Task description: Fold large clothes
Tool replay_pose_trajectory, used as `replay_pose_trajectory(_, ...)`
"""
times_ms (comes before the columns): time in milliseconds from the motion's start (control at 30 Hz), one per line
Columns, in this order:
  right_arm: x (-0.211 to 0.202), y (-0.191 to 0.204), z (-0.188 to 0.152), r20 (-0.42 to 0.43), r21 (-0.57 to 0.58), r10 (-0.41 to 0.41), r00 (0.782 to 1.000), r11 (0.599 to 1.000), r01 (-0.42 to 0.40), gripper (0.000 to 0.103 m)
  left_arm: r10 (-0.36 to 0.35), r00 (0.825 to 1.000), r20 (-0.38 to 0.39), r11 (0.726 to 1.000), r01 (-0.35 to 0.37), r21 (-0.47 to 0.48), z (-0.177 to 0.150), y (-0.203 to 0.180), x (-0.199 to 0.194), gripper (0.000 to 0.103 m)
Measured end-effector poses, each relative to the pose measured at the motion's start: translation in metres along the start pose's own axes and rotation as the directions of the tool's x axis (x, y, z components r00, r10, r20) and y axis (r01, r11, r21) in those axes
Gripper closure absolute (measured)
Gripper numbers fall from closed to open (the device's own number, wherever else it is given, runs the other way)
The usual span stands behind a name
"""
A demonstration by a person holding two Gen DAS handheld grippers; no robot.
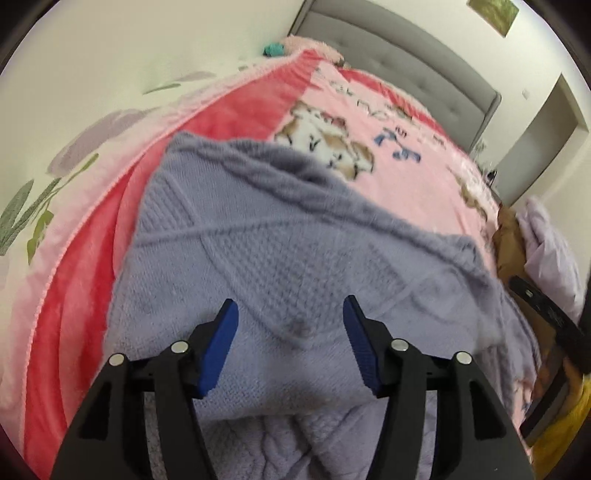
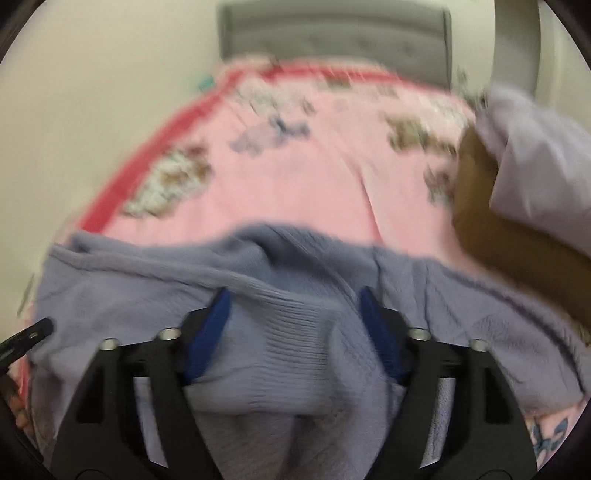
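- Lavender knit sweater lies spread on the pink blanket of the bed, its near part bunched in folds under both cameras
- left gripper points steeply down over the sweater, its blue pads standing apart with nothing pressed between them; the knit lies below the gap
- right gripper also tilts down at the sweater, jaws spread wide; a ribbed fold of the sweater rises between the pads, which do not pinch it
- left wrist view alone shows a red border of the blanket, a leaf-patterned sheet beside it, a picture on the wall and a doorway
- right wrist view is blurred, yet it shows the grey headboard head-on, and a pale cloth on something brown at the right edge of the bed
- part of the other gripper's black frame shows at the edge of each view
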State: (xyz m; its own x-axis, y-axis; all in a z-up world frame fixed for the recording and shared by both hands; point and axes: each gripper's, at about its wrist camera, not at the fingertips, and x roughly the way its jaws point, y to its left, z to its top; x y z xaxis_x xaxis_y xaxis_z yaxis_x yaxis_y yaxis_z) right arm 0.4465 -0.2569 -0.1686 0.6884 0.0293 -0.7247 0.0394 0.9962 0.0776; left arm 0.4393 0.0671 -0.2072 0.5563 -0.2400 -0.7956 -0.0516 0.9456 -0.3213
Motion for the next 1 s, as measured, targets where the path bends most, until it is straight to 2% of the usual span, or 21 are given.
replay_pose_trajectory(133,-0.001,0.026,-0.010,-0.015,-0.100,0.049,0.999,0.994,-0.050,0.028,0.030,0.999,-0.023,0.999,-0.029,0.030,-0.004,-0.010,0.006,0.042)
replay_pose_trajectory(167,0.006,0.031,-0.014,-0.038,-0.125,0.038,0.999,0.991,-0.043,0.029,0.057,0.997,-0.042,0.998,-0.055,0.042,-0.008,-0.012,0.011,0.042)
replay_pose_trajectory(267,0.031,0.039,-0.023,-0.131,-0.158,0.018,0.991,0.987,-0.039,0.030,0.077,0.993,-0.094,0.997,-0.073,0.038,-0.014,-0.009,0.024,0.042)
replay_pose_trajectory(367,0.061,0.038,-0.039,-0.241,-0.185,-0.051,0.969,0.983,0.006,0.029,0.076,0.993,-0.092,0.996,-0.073,0.045,-0.016,-0.006,0.029,0.041)
replay_pose_trajectory(400,0.067,0.037,-0.044,-0.271,-0.176,-0.050,0.961,0.984,0.002,0.028,0.082,0.992,-0.097,0.995,-0.077,0.059,-0.016,-0.007,0.032,0.040)
replay_pose_trajectory(500,0.073,0.027,-0.053,-0.279,-0.101,-0.013,0.960,0.995,-0.016,0.021,0.108,0.989,-0.099,0.990,-0.098,0.100,-0.017,-0.012,0.035,0.039)
replay_pose_trajectory(600,0.074,0.031,-0.051,-0.281,-0.131,-0.025,0.959,0.991,-0.012,0.019,0.128,0.987,-0.095,0.987,-0.117,0.114,-0.013,-0.019,0.029,0.039)
replay_pose_trajectory(667,0.063,0.028,-0.044,-0.230,-0.112,-0.007,0.973,0.994,-0.019,0.020,0.113,0.991,-0.072,0.990,-0.106,0.095,-0.010,-0.024,0.018,0.039)
replay_pose_trajectory(733,0.039,0.009,-0.039,-0.132,-0.002,0.022,0.991,1.000,-0.023,0.020,0.078,0.997,-0.026,0.993,-0.076,0.091,-0.005,-0.037,0.002,0.039)
replay_pose_trajectory(767,0.022,-0.009,-0.037,-0.073,0.088,0.020,0.997,0.996,-0.014,0.020,0.066,0.998,-0.008,0.993,-0.065,0.100,-0.002,-0.045,-0.004,0.039)
replay_pose_trajectory(833,-0.003,-0.038,-0.041,-0.010,0.226,-0.028,1.000,0.974,0.029,0.019,0.021,1.000,0.007,0.991,-0.022,0.130,0.000,-0.067,-0.010,0.038)
replay_pose_trajectory(867,-0.016,-0.056,-0.046,0.008,0.296,-0.068,0.998,0.953,0.063,0.019,-0.003,1.000,0.002,0.989,0.003,0.145,0.001,-0.079,-0.010,0.038)
replay_pose_trajectory(933,-0.047,-0.104,-0.064,0.022,0.440,-0.168,0.986,0.887,0.141,0.019,-0.040,0.999,-0.022,0.983,0.043,0.177,0.001,-0.102,-0.003,0.037)
replay_pose_trajectory(1000,-0.070,-0.146,-0.084,-0.002,0.510,-0.275,0.961,0.827,0.238,0.019,-0.072,0.996,-0.057,0.970,0.084,0.228,-0.002,-0.133,0.010,0.037)
